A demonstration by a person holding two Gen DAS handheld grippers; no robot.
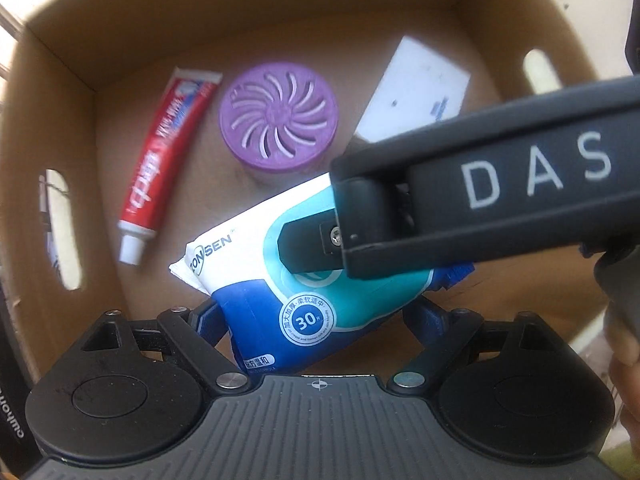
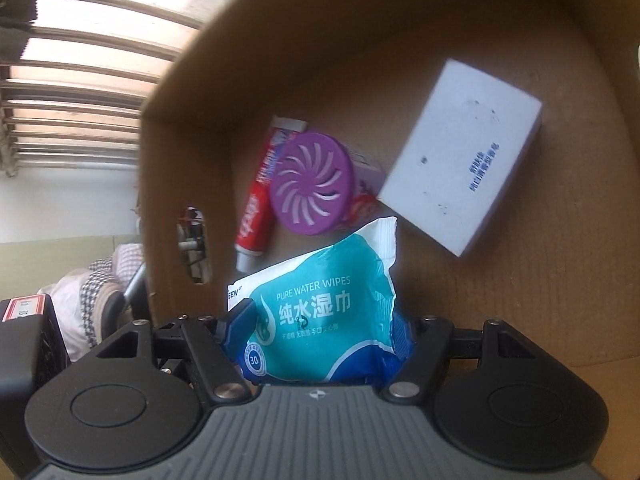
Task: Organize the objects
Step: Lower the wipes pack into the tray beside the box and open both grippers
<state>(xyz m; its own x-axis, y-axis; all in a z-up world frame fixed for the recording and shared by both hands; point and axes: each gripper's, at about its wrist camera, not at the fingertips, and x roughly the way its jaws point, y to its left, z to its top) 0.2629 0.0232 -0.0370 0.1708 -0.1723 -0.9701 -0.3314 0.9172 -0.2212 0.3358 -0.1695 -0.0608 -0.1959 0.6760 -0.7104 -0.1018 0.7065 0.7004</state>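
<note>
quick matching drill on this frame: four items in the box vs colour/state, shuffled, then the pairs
Things:
1. toothpaste tube
2. round air freshener
3. flat box
4. wet wipes pack

Colour or state:
A. white, lying on the cardboard box floor near its far right side
B. teal and blue, between the fingers of the right hand-held gripper
C. red with a white cap, lying on the left
D. purple, swirl-slotted lid facing up

Pairs: 1-C, 2-D, 3-A, 4-B
</note>
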